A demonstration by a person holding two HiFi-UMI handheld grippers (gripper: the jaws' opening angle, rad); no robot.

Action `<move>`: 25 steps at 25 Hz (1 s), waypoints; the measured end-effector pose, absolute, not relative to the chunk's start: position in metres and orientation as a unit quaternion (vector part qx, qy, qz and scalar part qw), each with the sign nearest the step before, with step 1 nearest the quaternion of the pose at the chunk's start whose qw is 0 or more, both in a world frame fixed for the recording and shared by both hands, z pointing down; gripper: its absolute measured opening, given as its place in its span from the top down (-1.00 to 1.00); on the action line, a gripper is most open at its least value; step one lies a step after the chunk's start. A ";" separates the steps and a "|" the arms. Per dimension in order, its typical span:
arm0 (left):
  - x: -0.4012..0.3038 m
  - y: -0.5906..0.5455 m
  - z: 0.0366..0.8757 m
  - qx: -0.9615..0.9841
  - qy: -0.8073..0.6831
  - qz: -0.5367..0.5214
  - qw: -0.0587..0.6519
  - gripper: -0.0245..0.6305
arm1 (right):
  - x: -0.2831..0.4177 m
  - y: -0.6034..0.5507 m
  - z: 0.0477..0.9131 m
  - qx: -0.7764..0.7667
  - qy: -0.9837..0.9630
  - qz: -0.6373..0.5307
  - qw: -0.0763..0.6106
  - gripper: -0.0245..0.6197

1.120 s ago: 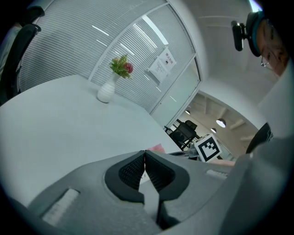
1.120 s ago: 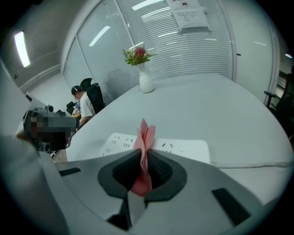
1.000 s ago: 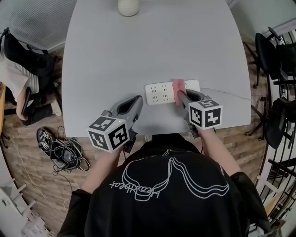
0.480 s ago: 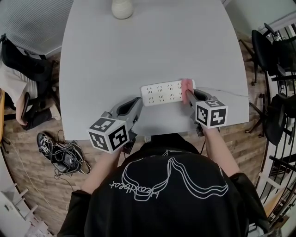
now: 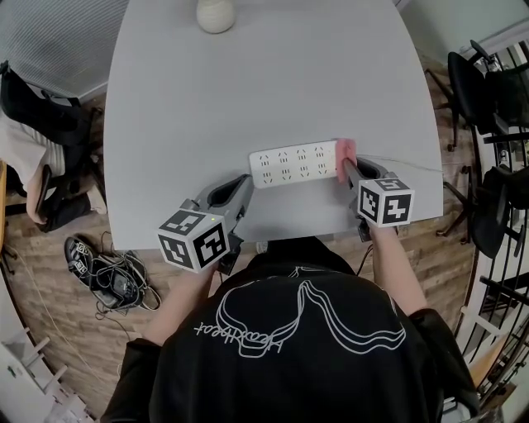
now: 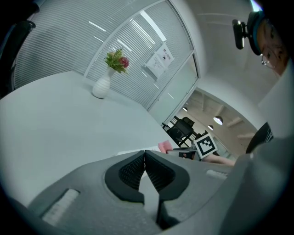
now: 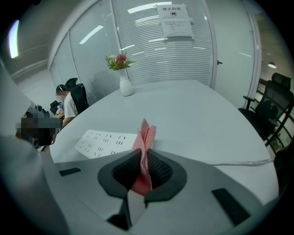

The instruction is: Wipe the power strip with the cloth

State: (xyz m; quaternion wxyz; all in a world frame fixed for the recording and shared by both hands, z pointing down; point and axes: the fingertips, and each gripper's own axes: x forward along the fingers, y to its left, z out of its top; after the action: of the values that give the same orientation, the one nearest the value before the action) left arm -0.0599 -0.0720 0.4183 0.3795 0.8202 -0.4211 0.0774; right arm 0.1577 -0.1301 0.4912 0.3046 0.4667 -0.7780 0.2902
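A white power strip (image 5: 292,164) lies flat near the table's front edge, its cable (image 5: 405,163) running off to the right. My right gripper (image 5: 348,168) is shut on a folded pink cloth (image 5: 345,154), which rests at the strip's right end. In the right gripper view the cloth (image 7: 145,146) stands pinched between the jaws, with the strip (image 7: 108,142) just left of it. My left gripper (image 5: 237,192) hovers at the front edge, left of the strip, jaws closed on nothing (image 6: 144,166).
A white vase (image 5: 215,14) with flowers (image 7: 120,61) stands at the table's far side. Black chairs (image 5: 489,91) crowd the right. Shoes and cables (image 5: 107,271) lie on the wooden floor at the left. A seated person (image 7: 72,103) shows at the table's left in the right gripper view.
My right gripper has slid the pink cloth rightward along the power strip, from about its middle to its right end. The left gripper has stayed put.
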 end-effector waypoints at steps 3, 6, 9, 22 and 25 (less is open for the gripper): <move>-0.060 -0.069 0.422 0.817 -0.422 0.079 0.384 0.88 | 0.160 -0.130 0.493 0.466 -0.778 0.300 0.296 0.80; -0.060 -0.066 0.424 0.816 -0.423 0.079 0.386 0.88 | 0.160 -0.129 0.493 0.463 -0.779 0.299 0.297 0.80; -0.063 -0.066 0.423 0.815 -0.425 0.079 0.385 0.88 | 0.158 -0.129 0.491 0.463 -0.779 0.306 0.291 0.80; -0.074 -0.066 0.420 0.811 -0.437 0.072 0.382 0.88 | 0.113 -0.136 0.445 0.435 -0.819 0.304 0.219 0.80; -0.080 -0.064 0.421 0.808 -0.441 0.071 0.384 0.88 | 0.091 -0.137 0.441 0.421 -0.830 0.294 0.217 0.80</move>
State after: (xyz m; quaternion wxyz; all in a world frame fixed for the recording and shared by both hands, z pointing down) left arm -0.0802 -0.0642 0.4209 0.3837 0.8082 -0.4411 0.0711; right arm 0.0908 -0.1369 0.4409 0.2171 0.4209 -0.8301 0.2942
